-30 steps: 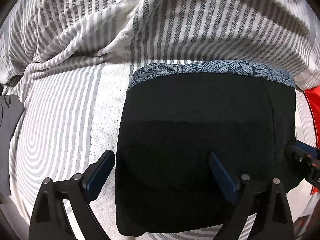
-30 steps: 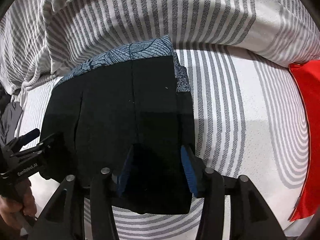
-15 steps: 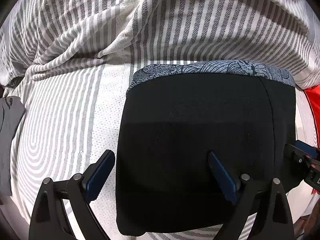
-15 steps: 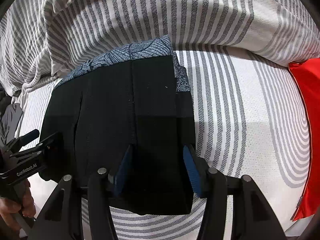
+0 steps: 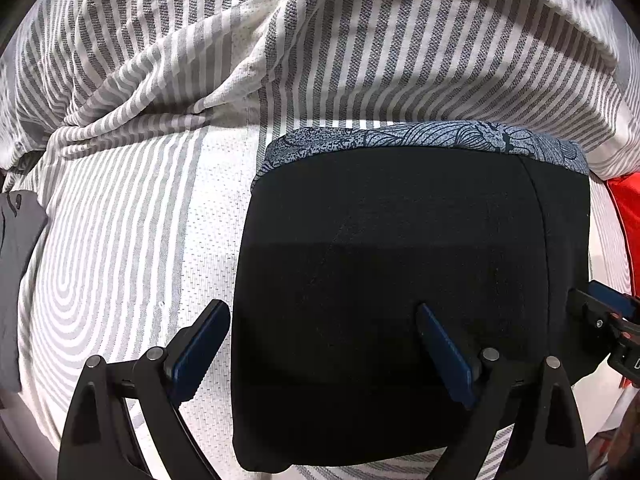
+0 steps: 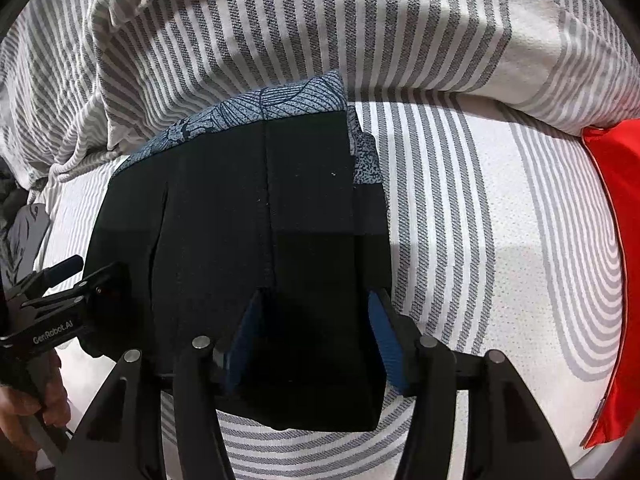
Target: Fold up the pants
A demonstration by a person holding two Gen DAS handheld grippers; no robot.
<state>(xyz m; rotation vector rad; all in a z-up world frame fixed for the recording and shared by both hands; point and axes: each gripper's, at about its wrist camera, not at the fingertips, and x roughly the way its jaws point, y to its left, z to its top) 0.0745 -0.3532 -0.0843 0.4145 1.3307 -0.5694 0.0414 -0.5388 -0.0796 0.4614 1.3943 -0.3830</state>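
Observation:
The black pants (image 5: 400, 260) lie folded into a compact rectangle on the striped bed sheet (image 5: 120, 240). A blue patterned fabric (image 5: 420, 136) shows along their far edge. My left gripper (image 5: 320, 312) hovers open and wide over the pants' left edge, one finger over the sheet and the other over the black cloth. In the right wrist view my right gripper (image 6: 316, 300) stands open above the right part of the pants (image 6: 240, 220), its blue pads apart and pressing on nothing. The left gripper (image 6: 98, 268) shows at that view's left.
A bunched striped duvet (image 5: 320, 40) rises just behind the pants. A red item (image 6: 616, 240) lies at the right edge of the bed and a grey garment (image 5: 20, 260) at the left. A hand (image 6: 24, 400) holds the left gripper's handle.
The right gripper's jaws have spread a little wider over the pants. The left gripper and the pants have stayed where they were.

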